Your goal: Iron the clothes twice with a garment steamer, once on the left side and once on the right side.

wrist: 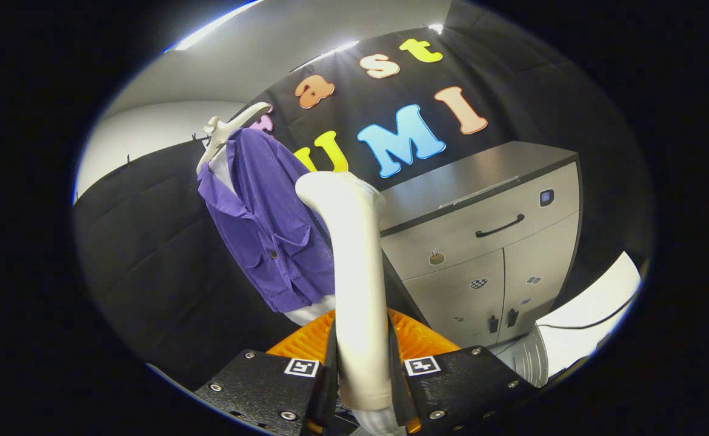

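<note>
The claw [363, 369] grips the white plastic garment steamer's handle [357, 284], both fingers pressing it. The purple button-up shirt [269, 236] hangs beyond the steamer on a white hanger [224, 136], apparently untouched; next, bring the head to one side.

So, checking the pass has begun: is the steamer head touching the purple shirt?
No, the steamer head, gripped between the jaws, sits apart from the purple shirt.

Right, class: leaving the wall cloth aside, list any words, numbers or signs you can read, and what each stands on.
None can be read.
Stickers on the cabinet: too small to read.
Square markers on the tongs, shut on the steamer: patterns, no words.
Purple jacket: no text.
</note>
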A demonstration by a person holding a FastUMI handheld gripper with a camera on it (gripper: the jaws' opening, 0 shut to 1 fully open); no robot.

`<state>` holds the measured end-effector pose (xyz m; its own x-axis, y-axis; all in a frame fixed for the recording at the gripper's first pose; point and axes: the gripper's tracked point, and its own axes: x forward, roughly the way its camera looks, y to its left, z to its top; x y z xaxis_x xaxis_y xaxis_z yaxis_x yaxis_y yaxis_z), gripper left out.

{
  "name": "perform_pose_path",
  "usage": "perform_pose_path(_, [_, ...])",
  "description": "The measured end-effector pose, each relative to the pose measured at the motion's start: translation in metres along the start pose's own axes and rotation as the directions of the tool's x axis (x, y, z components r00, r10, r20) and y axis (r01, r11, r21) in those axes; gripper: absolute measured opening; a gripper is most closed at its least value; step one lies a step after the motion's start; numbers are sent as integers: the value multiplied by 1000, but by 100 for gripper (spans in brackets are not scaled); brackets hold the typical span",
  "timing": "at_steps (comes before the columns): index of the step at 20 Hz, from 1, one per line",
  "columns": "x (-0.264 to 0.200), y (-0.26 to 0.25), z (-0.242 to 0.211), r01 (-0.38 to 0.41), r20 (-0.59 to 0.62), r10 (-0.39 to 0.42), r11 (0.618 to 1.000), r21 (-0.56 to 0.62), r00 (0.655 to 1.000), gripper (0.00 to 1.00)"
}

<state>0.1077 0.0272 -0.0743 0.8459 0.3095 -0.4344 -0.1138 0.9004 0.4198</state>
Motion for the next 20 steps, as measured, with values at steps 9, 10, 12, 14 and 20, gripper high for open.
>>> perform_pose_path(9, [-32, 52, 30, 57, 184, -17, 975, -214, 983, 37])
perform_pose_path(10, [-31, 58, 37, 56, 196, -10, 971, -233, 981, 36])
perform_pose_path(12, [-27, 74, 51, 47, 217, 13, 962, -269, 976, 37])
perform_pose_path(14, [-20, 89, 67, 36, 237, 35, 956, -292, 971, 36])
perform_pose_path(20, [16, 133, 123, 5, 291, 103, 937, -350, 951, 37])
